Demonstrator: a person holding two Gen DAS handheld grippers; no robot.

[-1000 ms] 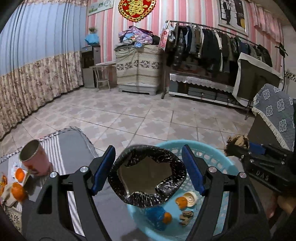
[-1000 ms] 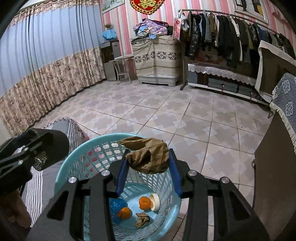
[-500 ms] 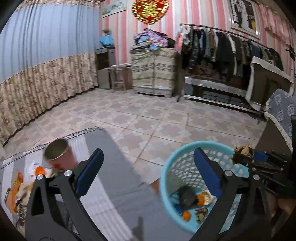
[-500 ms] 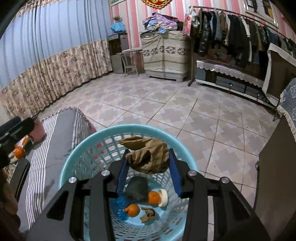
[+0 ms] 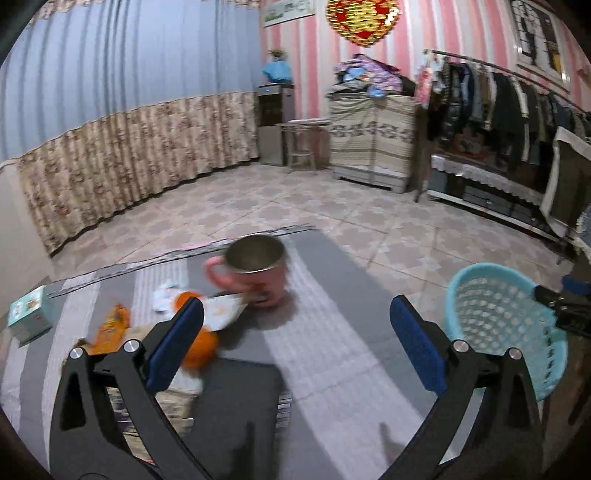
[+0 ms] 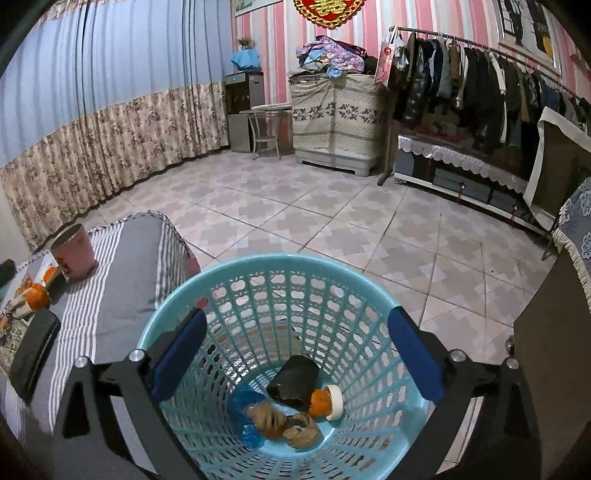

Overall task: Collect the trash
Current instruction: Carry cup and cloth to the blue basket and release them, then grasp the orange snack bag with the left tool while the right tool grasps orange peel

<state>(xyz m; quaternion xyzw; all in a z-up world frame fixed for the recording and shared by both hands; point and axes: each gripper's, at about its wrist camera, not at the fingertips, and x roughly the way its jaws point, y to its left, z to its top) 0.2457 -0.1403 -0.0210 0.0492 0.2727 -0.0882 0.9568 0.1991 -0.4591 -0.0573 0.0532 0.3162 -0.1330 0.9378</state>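
Grey striped cloth (image 5: 332, 332) covers the low surface beside the basket, broad grey bands broken by pale lines, and on it stand a pink metal cup (image 5: 255, 271), a small teal box (image 5: 29, 314) at the far left edge, and a scatter of trash: orange peel (image 5: 199, 349), an orange snack wrapper (image 5: 110, 326) and white paper scraps (image 5: 164, 295). The left-wrist view is blurred, so finer detail is lost. The left gripper (image 5: 295, 347) hangs over this cloth with its blue pads spread wide and nothing between them.

Beside the surface sits the turquoise plastic basket (image 6: 229, 288) on the floor of patterned beige tiles (image 6: 332, 221). The right gripper (image 6: 295, 358) is poised above the basket's mouth, jaws wide apart and holding nothing. At the basket's bottom lie a dark crumpled wrapper (image 6: 293, 382), a blue piece (image 6: 245, 410), brown crumpled bits (image 6: 288, 426) and an orange fruit piece with a white cap (image 6: 327, 402).

Pink-and-white striped walls (image 6: 280, 55) carry a red and gold ornament (image 5: 364, 20); blue curtains with a floral hem (image 6: 110, 110) line the left, a rack of dark clothes (image 6: 461, 85) the right, and a cloth-draped cabinet (image 6: 334, 118) stands piled with fabrics.
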